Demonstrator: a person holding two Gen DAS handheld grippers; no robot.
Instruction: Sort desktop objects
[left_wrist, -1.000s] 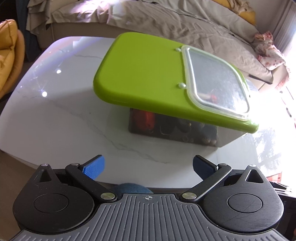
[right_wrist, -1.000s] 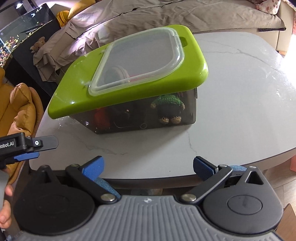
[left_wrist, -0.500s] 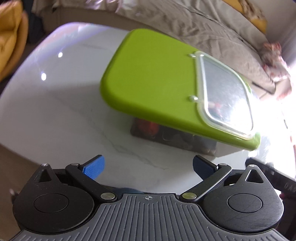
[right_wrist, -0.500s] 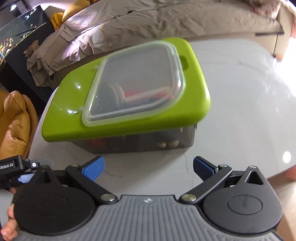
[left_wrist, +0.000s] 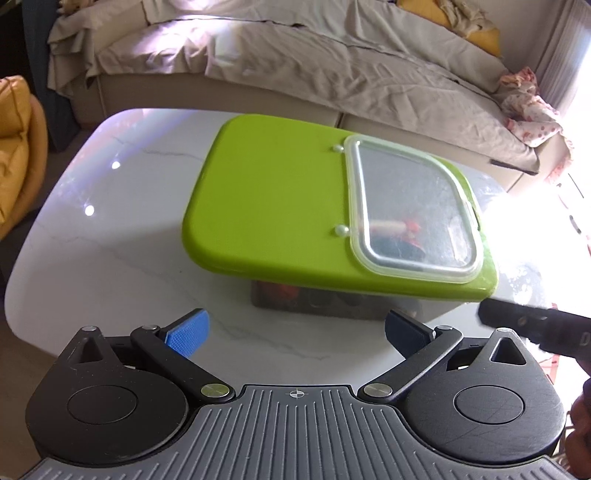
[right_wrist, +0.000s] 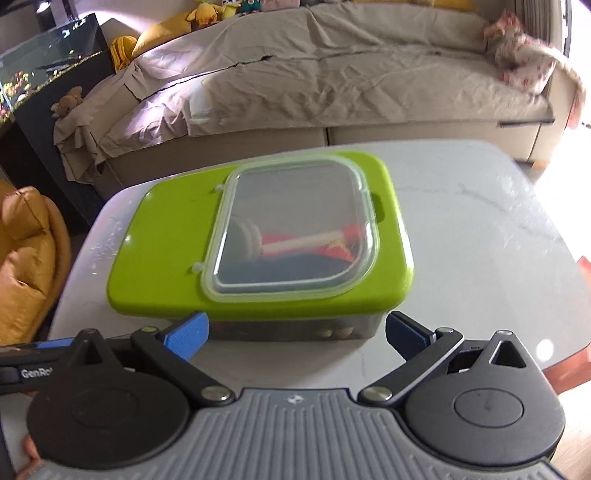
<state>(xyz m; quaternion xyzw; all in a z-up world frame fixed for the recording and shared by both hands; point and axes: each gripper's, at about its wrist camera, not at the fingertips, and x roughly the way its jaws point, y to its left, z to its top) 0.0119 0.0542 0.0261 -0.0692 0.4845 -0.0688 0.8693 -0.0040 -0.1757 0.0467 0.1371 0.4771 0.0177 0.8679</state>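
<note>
A storage box with a lime green lid (left_wrist: 273, 199) and a clear window flap (left_wrist: 410, 210) stands on the white marble table (left_wrist: 110, 258). Through the flap and the dark clear walls I see toys and red items inside. The lid (right_wrist: 166, 251) and its flap (right_wrist: 295, 229) are shut in the right wrist view. My left gripper (left_wrist: 295, 330) is open and empty, above the table's near edge, short of the box. My right gripper (right_wrist: 295, 332) is open and empty, just in front of the box's near wall. Part of the right gripper (left_wrist: 535, 328) shows at the right of the left wrist view.
A sofa under a beige cover (right_wrist: 332, 81) runs behind the table. A yellow armchair (right_wrist: 26, 251) stands at the left. A dark fish tank cabinet (right_wrist: 48, 85) is at the far left. The table's marble top (right_wrist: 480, 240) extends to the right of the box.
Both grippers rose and pulled back, so I now look down on the lid from higher up. The box has not moved. Both grippers stayed open.
</note>
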